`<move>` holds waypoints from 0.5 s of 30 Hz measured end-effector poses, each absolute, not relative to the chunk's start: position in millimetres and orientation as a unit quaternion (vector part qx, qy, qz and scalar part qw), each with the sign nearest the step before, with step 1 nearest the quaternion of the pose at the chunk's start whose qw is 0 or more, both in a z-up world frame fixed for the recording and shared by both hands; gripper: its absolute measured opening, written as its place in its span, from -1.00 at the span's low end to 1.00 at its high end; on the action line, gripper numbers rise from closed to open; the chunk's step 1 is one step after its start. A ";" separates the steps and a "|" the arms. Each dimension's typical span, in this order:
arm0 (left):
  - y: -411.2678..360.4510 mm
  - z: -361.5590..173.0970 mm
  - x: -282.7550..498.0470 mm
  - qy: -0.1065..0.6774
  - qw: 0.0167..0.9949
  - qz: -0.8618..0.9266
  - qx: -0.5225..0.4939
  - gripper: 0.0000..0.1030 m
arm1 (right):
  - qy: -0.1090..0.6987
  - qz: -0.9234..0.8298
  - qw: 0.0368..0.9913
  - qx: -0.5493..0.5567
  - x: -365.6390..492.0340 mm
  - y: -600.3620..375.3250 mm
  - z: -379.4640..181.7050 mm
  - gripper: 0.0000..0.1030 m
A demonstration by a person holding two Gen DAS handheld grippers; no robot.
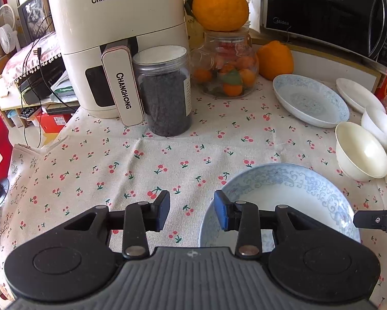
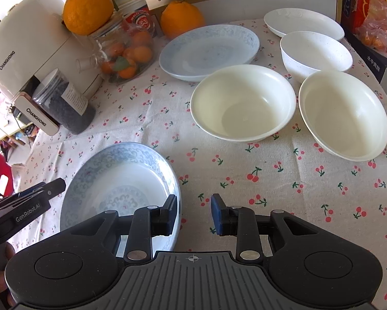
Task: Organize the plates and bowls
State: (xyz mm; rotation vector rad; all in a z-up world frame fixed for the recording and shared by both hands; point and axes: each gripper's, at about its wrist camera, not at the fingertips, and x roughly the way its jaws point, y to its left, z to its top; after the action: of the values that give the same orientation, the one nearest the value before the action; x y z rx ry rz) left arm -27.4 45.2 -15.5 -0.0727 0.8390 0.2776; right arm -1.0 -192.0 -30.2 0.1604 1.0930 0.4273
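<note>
Cherry-print tablecloth (image 2: 245, 170) w/ plates, bowls; microwave (image 1: 330, 13) behind

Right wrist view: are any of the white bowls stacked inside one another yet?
No. All three white bowls sit separately on the tablecloth, side by side, none nested.

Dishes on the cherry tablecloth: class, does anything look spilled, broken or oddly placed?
Nothing spilled or broken. One oddity: a large orange sits balanced on top of the glass jar of small oranges, where it could roll off.
</note>
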 end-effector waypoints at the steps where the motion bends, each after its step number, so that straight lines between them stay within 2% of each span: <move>1: 44.3 -15.0 -27.6 0.404 0.904 0.134 -0.036 -0.20 | 0.516 0.201 0.829 0.076 -1.2 -192.3 -30.7 -0.38; 2: 43.3 -15.2 -27.2 0.405 0.904 0.134 -0.036 -0.19 | 0.516 0.201 0.829 0.076 -1.6 -191.9 -31.5 -0.26; 4: 42.0 -15.5 -25.7 0.407 0.903 0.132 -0.038 -0.19 | 0.518 0.204 0.827 0.073 -2.1 -190.0 -32.7 -0.20; 8: 40.8 -12.5 -22.1 0.408 0.903 0.123 -0.055 -0.15 | 0.509 0.206 0.832 0.081 1.3 -194.2 -25.9 -0.20; 10: 40.3 -10.1 -18.2 0.410 0.903 0.111 -0.073 -0.01 | 0.503 0.203 0.835 0.088 4.9 -198.2 -21.6 -0.18; 15: 36.8 -2.4 3.5 0.425 0.894 0.080 -0.121 0.00 | 0.494 0.205 0.837 0.112 18.2 -208.6 -9.9 -0.15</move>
State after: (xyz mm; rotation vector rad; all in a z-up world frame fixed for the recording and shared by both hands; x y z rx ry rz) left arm 3.5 36.8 -2.4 -0.2505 0.8813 0.1660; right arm 18.2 -208.6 -9.9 0.2375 1.0462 0.4339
